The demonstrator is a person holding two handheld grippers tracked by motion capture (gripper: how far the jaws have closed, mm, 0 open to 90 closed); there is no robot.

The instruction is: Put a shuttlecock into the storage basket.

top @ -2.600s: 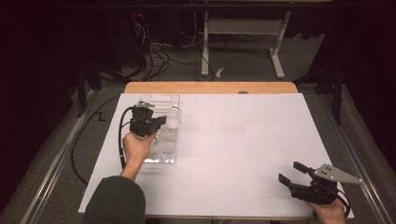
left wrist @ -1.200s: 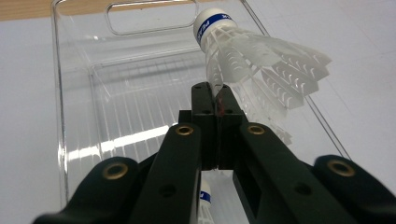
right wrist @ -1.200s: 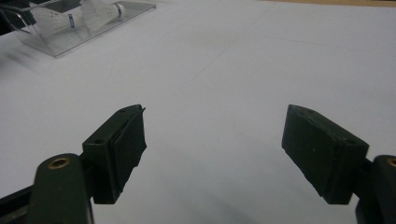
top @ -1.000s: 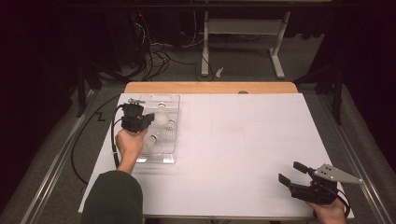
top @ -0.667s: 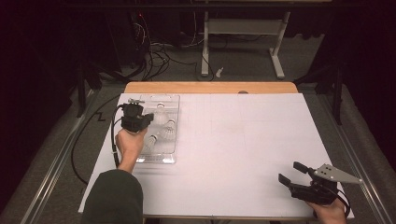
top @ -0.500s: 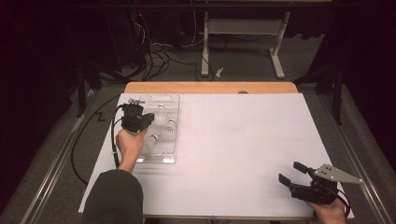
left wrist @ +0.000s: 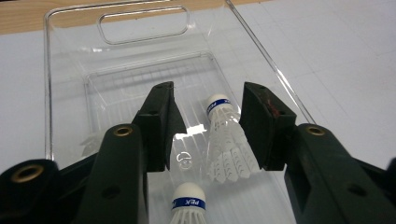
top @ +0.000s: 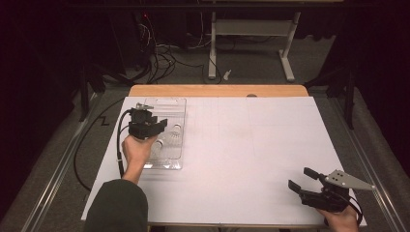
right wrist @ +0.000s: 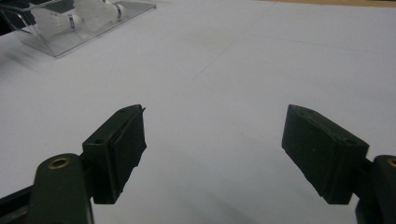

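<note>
White paper covers the surface (top: 251, 154), w/ a wood edge at the far side and dark floor w/ cables behind. High view: left tongs (top: 162, 126) hang over a clear plastic tray (top: 164, 163) at the left part of the surface; their jaws have just been opening. Right tongs (top: 300, 180) rest near the front right corner, well apart from the tray, jaws spread and holding nothing. Left gripper view: left tongs (left wrist: 205, 128) are spread about halfway, and a shuttlecock (left wrist: 229, 144) lies on the tray floor between the jaws, cork end pointing away, close to the right jaw; whether that pad touches the feathers I cannot tell, but nothing pinches it. A second shuttlecock (left wrist: 187, 205) lies nearer to the camera, cork w/ blue band up in the picture. The tray (left wrist: 70, 70) has a handle cut-out at its far end; otherwise the far part is bare. Judged step: release of the shuttlecock into the tray. To do it well, prob. open a bit wider, then lift straight up, so no pad drags the feathers or pushes the tray. Right gripper view: right tongs (right wrist: 212, 149) wide apart over bare paper; tray (right wrist: 60, 46) w/ two shuttlecocks (right wrist: 56, 21) far at top left.
</note>
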